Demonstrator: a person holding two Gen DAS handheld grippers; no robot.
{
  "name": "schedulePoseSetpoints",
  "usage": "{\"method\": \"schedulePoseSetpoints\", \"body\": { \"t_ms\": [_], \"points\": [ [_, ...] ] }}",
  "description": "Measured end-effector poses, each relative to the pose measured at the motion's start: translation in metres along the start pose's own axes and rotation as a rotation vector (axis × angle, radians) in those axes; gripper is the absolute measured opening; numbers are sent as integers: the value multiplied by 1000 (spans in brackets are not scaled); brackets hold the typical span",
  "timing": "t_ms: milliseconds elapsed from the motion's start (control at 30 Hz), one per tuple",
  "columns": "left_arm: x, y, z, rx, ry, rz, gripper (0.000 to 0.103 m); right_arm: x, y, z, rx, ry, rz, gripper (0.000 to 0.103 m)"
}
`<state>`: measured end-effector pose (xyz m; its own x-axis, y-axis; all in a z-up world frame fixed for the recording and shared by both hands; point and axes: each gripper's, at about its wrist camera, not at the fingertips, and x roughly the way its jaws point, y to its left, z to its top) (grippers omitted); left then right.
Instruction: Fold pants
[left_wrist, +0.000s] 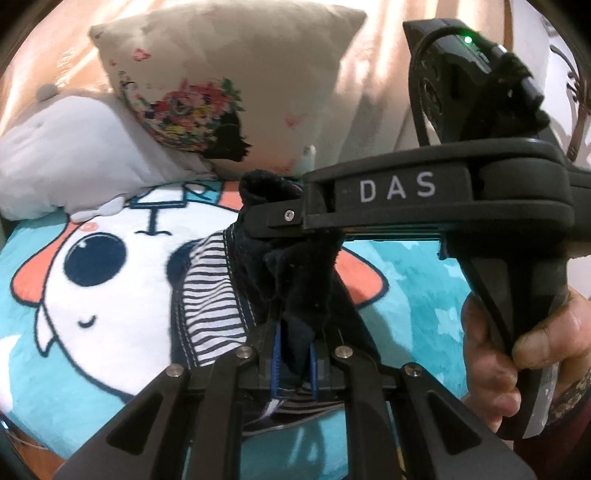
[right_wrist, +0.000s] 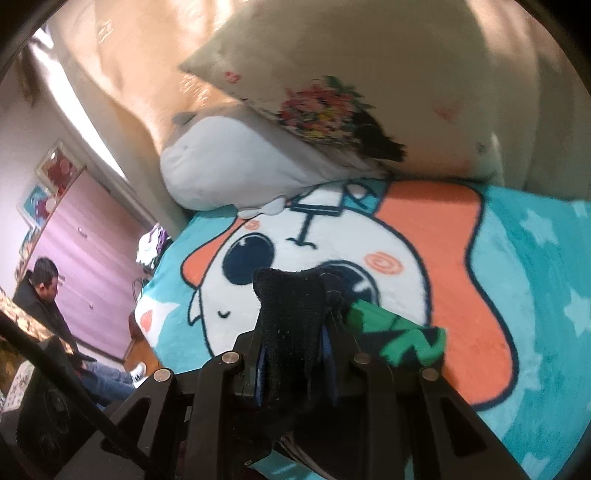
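You have the dark navy pants with the striped lining (left_wrist: 221, 295) lifted above the turquoise fleece blanket with the cartoon face (left_wrist: 110, 288), between that face and the cameras. In my judgement you hold them off the bed so the fabric hangs free and the two gripped edges can be matched for the fold.

Your left gripper (left_wrist: 293, 363) is clamped tight on a bunch of the dark cloth, its blue pads pressed close with only fabric between them. Your right gripper (right_wrist: 295, 369) is likewise pinched down on a thick dark wad of the pants, jaws nearly together. A green printed patch (right_wrist: 402, 341) on the garment shows just to the right of it.

From the left camera, the right gripper crosses near the blanket face's upper edge, its tips on the same cloth, so both grips sit close together.

The floral beige cushion (left_wrist: 229, 92) and grey plush pillow (left_wrist: 74, 158) lie beyond the face.
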<state>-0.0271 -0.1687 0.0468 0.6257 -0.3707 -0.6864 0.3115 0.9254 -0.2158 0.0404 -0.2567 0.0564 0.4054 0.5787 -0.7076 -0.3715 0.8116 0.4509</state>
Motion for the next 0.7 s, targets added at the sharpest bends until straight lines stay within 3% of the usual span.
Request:
{"method": "schedulePoseSetpoints", "body": {
  "t_ms": [100, 233, 433, 533, 700],
  "points": [
    [-2, -5, -2, 25, 15, -20, 17, -4, -22, -8, 54, -13, 16, 27],
    [-16, -6, -4, 57, 27, -85, 38, -7, -51, -20, 131, -32, 35, 27],
    [-39, 15, -4, 61, 0, -69, 57, -12, -86, -34, 211, -55, -14, 29],
    [-37, 38, 0, 0, -3, -10, 57, -19, -103, -40, 279, -75, -25, 38],
    [-28, 76, 1, -128, 30, 27, 57, -48, -107, -54, 331, -190, 2, 52]
  ]
}}
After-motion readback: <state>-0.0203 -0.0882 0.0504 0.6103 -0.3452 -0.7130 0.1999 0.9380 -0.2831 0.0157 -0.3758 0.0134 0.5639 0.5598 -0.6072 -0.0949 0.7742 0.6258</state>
